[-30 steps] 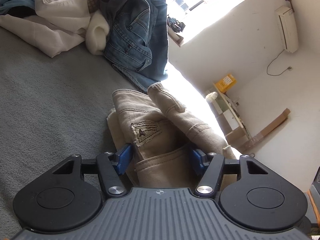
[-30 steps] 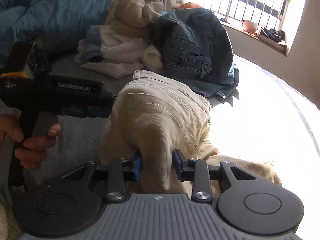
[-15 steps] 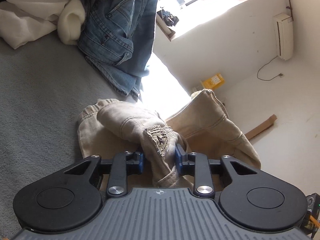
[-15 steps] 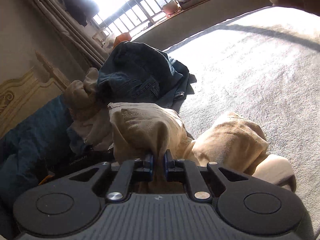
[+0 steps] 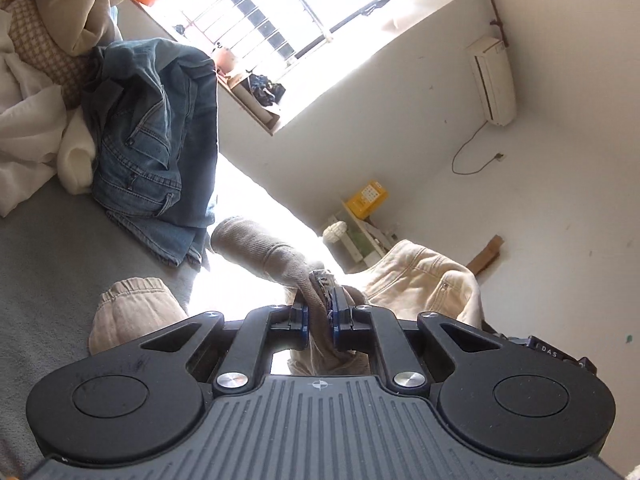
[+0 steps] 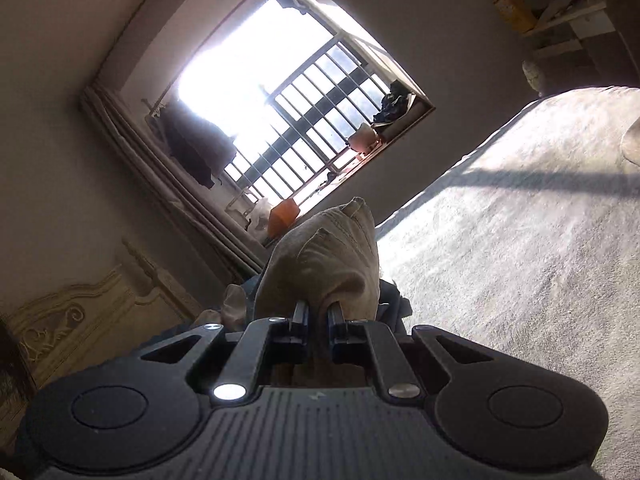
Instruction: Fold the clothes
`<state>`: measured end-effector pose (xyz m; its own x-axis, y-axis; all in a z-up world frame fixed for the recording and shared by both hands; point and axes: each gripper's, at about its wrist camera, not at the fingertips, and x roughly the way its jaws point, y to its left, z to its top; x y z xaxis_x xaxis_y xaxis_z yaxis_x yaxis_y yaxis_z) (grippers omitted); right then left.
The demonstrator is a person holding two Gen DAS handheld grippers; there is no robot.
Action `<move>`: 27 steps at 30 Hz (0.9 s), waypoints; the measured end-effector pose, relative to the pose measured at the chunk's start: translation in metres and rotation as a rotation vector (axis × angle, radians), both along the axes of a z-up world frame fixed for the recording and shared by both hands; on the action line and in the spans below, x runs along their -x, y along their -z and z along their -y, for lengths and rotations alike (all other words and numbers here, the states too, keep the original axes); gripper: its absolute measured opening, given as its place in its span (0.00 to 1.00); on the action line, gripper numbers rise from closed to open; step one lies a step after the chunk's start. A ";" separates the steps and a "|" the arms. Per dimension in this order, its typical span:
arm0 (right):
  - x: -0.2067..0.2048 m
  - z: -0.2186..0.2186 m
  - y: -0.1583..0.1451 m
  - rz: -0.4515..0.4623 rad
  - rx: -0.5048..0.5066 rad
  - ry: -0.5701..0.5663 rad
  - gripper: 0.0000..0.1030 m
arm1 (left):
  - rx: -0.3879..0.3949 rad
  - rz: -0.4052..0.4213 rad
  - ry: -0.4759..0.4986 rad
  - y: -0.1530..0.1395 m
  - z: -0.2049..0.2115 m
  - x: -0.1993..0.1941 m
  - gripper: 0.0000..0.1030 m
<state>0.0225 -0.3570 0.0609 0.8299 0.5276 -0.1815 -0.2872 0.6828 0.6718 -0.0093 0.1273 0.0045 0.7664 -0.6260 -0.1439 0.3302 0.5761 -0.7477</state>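
Note:
Beige trousers [image 5: 420,276] hang lifted off the grey bed. My left gripper [image 5: 319,312] is shut on a bunched part of their waistband, by the frayed label. One trouser leg [image 5: 252,246] sticks out to the left, and a cuff [image 5: 132,308] rests on the bed below. In the right wrist view my right gripper [image 6: 318,318] is shut on another fold of the beige trousers [image 6: 324,264], which stands up in front of the fingers and hides what lies behind it.
A heap of blue jeans [image 5: 156,140] and white clothes [image 5: 32,132] lies at the back left of the grey bed [image 6: 520,248]. A barred window [image 6: 304,120], an ornate headboard [image 6: 80,320] and a wall shelf [image 5: 360,232] surround the bed.
Both grippers have closed tighter on the trousers and risen, tilting upward toward the window and ceiling. The trousers have come up off the bed.

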 end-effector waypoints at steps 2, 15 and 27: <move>0.001 0.011 -0.007 0.043 0.010 -0.033 0.09 | -0.008 0.015 0.005 -0.002 -0.003 0.011 0.08; -0.029 0.092 0.142 -0.617 -0.200 0.086 0.48 | -0.083 -0.334 0.054 0.096 0.005 0.001 0.32; -0.116 0.090 0.169 -0.696 -0.308 0.056 0.92 | 0.000 -0.386 0.083 0.110 0.001 -0.015 0.50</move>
